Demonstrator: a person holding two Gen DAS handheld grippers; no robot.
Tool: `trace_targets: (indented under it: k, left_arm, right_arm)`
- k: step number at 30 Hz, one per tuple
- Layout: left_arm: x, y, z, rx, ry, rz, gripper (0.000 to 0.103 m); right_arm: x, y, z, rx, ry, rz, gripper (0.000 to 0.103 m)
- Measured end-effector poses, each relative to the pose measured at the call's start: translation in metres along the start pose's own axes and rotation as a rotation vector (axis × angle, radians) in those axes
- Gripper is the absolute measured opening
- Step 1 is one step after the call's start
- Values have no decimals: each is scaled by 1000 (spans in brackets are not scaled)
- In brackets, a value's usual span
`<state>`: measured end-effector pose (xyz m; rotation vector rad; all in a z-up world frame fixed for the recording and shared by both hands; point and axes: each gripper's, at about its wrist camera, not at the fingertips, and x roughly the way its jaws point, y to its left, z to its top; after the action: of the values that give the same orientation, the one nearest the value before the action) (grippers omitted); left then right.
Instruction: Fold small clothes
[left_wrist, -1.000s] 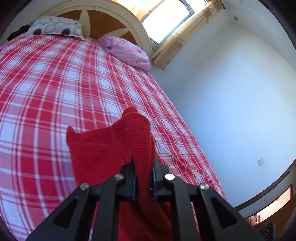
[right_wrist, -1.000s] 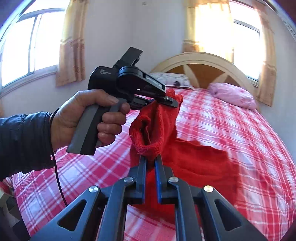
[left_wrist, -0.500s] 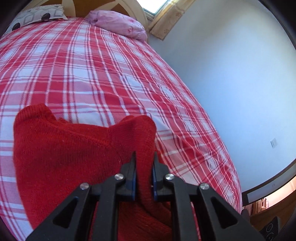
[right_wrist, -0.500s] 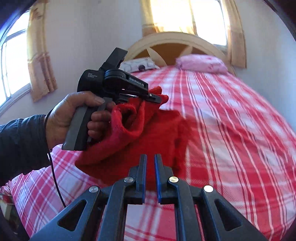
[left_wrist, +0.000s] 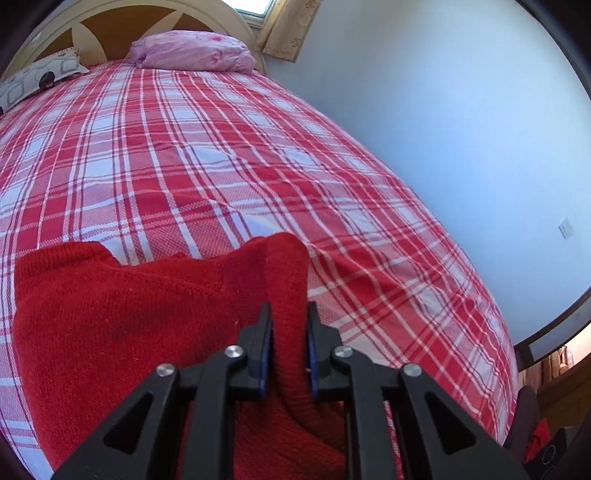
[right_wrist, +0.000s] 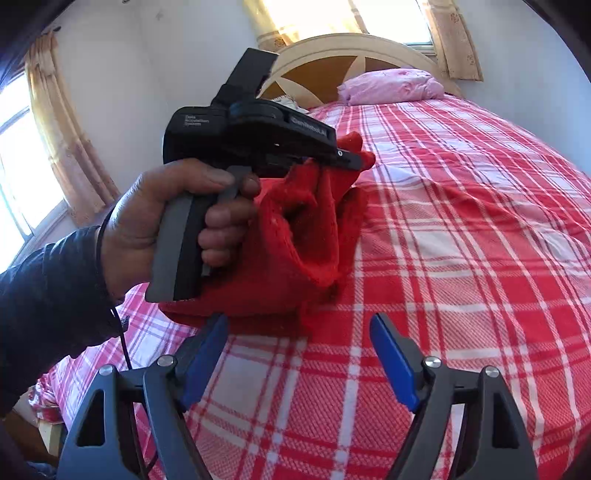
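Observation:
A red knit garment (left_wrist: 129, 325) lies on the plaid bed (left_wrist: 221, 147), one fold raised between the pads of my left gripper (left_wrist: 290, 306). Its jaws are opening, though the pads still press on the fabric. From the right wrist view, a person's hand (right_wrist: 155, 221) holds that left gripper (right_wrist: 347, 157), and the garment (right_wrist: 295, 236) hangs bunched from its tip. My right gripper (right_wrist: 299, 321) stands wide just in front of the garment's near edge. Its jaws are opening and nothing is between its blue pads (right_wrist: 391, 358).
A pink pillow (left_wrist: 192, 50) and a patterned pillow (left_wrist: 33, 79) lie by the arched headboard (right_wrist: 332, 48). A white wall (left_wrist: 443, 110) runs along the bed's right side. Curtained windows (right_wrist: 62, 129) stand on the left. Plaid bedspread (right_wrist: 461, 221) stretches to the right of the garment.
The right gripper let go of the garment and spread wide. The left gripper carried its fold lower and across the bed, and more of the garment now lies flat.

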<state>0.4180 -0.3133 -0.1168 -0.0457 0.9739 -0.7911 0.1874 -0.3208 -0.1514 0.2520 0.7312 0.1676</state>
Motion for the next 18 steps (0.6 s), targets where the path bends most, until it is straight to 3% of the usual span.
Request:
trace_targets:
  k: [4,7,10,14,18]
  left_arm:
    - [-12,-10,3,10,-22,4,60]
    - [-39,-25,3,89,-94,-2,68]
    - [-66,-28,-7,158,-167,54,81]
    - [-89,-7,-38,204,-201,211,83]
    - [-99,27,-82,178,-179,329,83]
  right_arm:
    - [0,-8,0,34,12,-6,79]
    - [-2,-13,0,55,2,-30,79]
    - [-5,-16,2,93,-24,5,79]
    - [-7,-11,13,98,-46,59,78]
    - [-2,2,28,58,-56,71,61]
